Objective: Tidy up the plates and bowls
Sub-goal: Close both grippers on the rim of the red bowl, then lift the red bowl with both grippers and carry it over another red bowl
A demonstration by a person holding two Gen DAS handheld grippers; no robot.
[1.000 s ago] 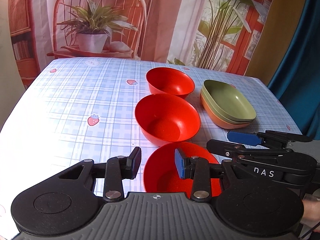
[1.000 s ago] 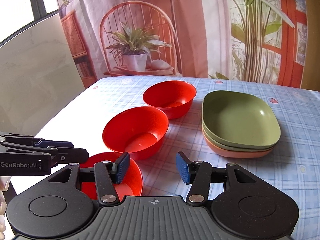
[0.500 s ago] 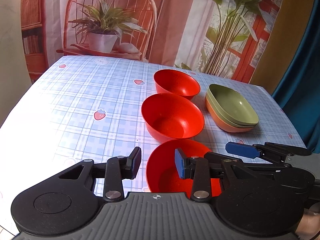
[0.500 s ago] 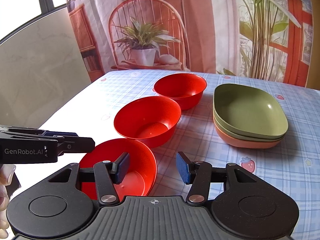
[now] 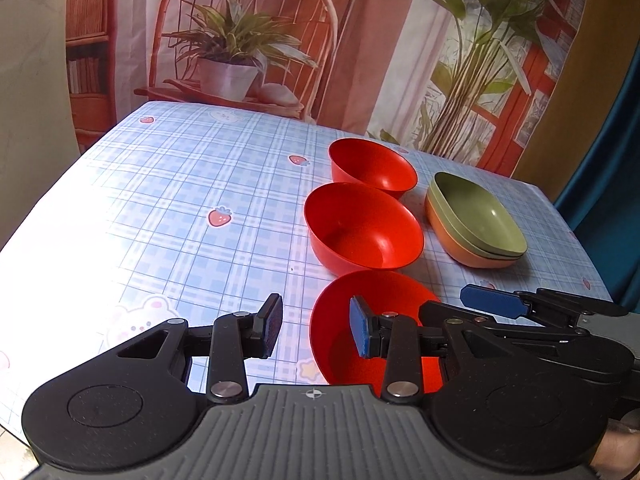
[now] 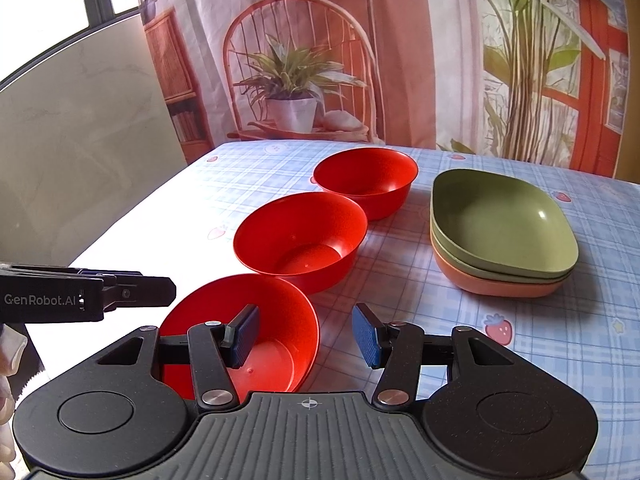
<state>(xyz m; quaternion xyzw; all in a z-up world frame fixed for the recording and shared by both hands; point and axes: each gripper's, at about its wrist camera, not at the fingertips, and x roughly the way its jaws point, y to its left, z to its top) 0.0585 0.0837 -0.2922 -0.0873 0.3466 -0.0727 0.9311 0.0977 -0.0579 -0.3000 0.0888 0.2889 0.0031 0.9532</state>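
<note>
Three red bowls stand in a row on the checked tablecloth: a near bowl (image 5: 340, 320) (image 6: 280, 320), a middle bowl (image 5: 362, 228) (image 6: 300, 240) and a far bowl (image 5: 372, 166) (image 6: 366, 180). To their right is a stack of plates, green ones (image 5: 480, 212) (image 6: 500, 224) on an orange one (image 5: 460, 248) (image 6: 500, 290). My left gripper (image 5: 316, 330) is open and empty, its jaws astride the near bowl's left rim. My right gripper (image 6: 306, 338) is open and empty, astride that bowl's right rim. Each gripper shows in the other's view, the right one (image 5: 520, 312), the left one (image 6: 80, 296).
The table (image 5: 180, 208) carries a blue checked cloth with strawberry prints. Behind it hangs a printed backdrop (image 6: 300, 60) with a chair and potted plants. A blue curtain (image 5: 616, 160) is at the right and a pale wall (image 6: 80, 160) at the left.
Both grippers have pulled back and risen a little, so the bowls and plates sit further up-table in view. The near bowl now shows more fully between the jaws. Nothing was grasped.
</note>
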